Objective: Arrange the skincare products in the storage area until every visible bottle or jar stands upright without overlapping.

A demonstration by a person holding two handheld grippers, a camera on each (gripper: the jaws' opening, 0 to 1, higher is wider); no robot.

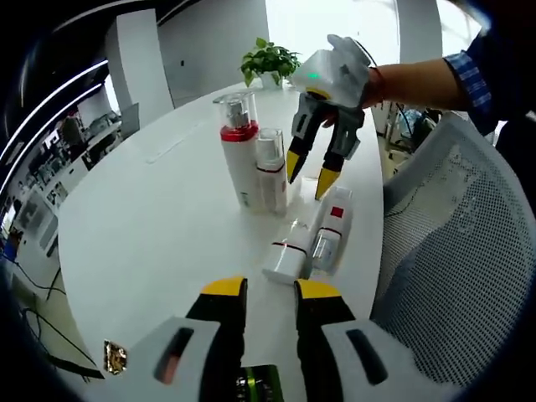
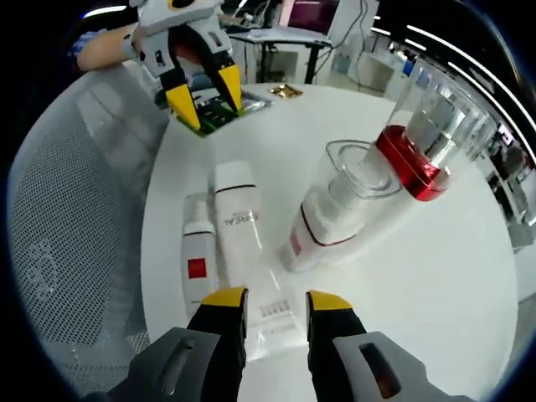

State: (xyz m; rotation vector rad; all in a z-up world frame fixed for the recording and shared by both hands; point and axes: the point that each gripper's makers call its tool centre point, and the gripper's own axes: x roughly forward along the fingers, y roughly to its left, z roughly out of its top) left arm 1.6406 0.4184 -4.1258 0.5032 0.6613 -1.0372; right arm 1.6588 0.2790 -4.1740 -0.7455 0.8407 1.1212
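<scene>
White round table (image 1: 151, 234) carried two upright bottles (image 1: 251, 163) and two lying tubes (image 2: 218, 239); left gripper (image 1: 270, 295) and right gripper (image 2: 276, 300) both spread, empty.

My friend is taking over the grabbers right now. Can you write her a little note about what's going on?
Left gripper: open, holding nothing, low over the white table.
Right gripper: open, holding nothing, hovering above the lying bottles.
Done: the tall red-collared bottle and the smaller clear-capped bottle stand upright, side by side.
Left: two white bottles, the plain tube and the red-label one, lie flat side by side. Stand both up, spaced apart.
</scene>
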